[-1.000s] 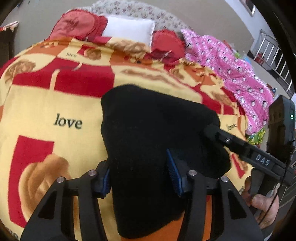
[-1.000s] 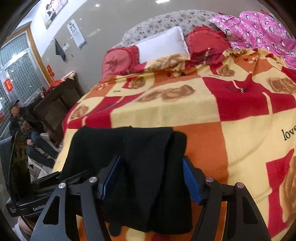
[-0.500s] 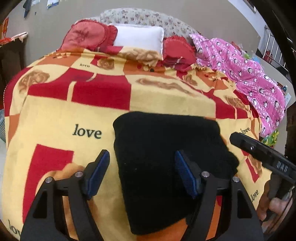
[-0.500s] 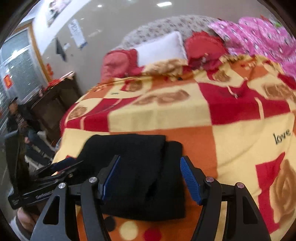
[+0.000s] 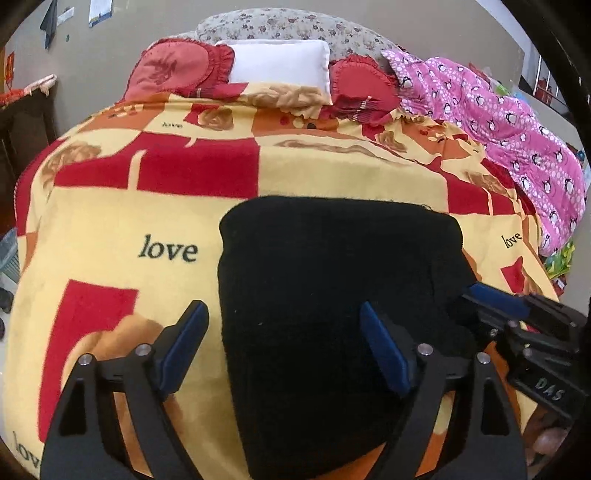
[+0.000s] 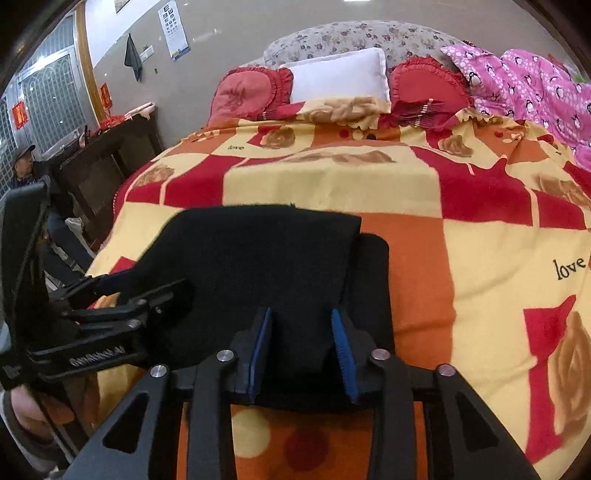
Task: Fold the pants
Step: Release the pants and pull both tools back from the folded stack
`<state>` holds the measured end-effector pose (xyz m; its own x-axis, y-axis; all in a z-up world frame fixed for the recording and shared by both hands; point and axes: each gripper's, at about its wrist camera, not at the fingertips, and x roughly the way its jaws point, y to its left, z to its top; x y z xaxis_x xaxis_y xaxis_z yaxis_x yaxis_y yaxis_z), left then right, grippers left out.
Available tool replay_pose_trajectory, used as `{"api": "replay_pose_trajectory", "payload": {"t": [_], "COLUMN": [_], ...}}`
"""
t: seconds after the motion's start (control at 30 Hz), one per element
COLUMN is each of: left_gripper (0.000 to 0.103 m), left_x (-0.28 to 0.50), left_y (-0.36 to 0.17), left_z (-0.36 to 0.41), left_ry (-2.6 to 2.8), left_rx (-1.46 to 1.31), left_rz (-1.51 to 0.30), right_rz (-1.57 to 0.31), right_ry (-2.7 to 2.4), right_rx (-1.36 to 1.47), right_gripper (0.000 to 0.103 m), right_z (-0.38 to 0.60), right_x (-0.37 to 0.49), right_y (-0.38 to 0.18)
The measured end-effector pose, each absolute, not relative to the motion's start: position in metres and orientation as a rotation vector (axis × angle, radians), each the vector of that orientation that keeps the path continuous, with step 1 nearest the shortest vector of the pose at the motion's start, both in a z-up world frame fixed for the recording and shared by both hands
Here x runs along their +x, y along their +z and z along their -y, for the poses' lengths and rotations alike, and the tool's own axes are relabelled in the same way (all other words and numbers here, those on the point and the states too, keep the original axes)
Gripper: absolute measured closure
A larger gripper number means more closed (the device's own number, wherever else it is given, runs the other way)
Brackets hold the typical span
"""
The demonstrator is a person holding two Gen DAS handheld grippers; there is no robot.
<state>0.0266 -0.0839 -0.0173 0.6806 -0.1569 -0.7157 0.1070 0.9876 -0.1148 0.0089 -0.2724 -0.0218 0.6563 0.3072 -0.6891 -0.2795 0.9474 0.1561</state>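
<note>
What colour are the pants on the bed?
Plain black pants, seen best in the left wrist view.

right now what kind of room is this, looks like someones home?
Most likely a bedroom in a home: a bed spread with a patterned blanket, a white pillow and red cushions against a floral headboard, and a pink quilt heaped at one side.

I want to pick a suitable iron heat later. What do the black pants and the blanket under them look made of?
Black pants: apparently a thick, matte knit or fleece; no sheen, soft rounded folds. Blanket: probably plush synthetic fleece; fuzzy nap, printed roses and "love". Neither fibre can be confirmed by sight.
</note>
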Motion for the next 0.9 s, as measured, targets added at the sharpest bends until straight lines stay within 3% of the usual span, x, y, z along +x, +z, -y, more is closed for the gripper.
{"api": "replay_pose_trajectory", "payload": {"t": [0.5, 0.9], "left_gripper": [0.019, 0.018], "left_x": [-0.013, -0.039], "left_y": [0.009, 0.025], "left_z": [0.064, 0.063], "left_ry": [-0.062, -0.042], "left_rx": [-0.063, -0.032], "left_rz": [-0.674, -0.648], "right_rz": [-0.749, -0.743], "right_ry": [0.358, 0.363], "right_rx": [0.126, 0.151], "right_gripper": [0.041, 0.030], "right_z": [0.271, 0.267], "right_x": [-0.017, -0.034], "right_y": [-0.003, 0.004]}}
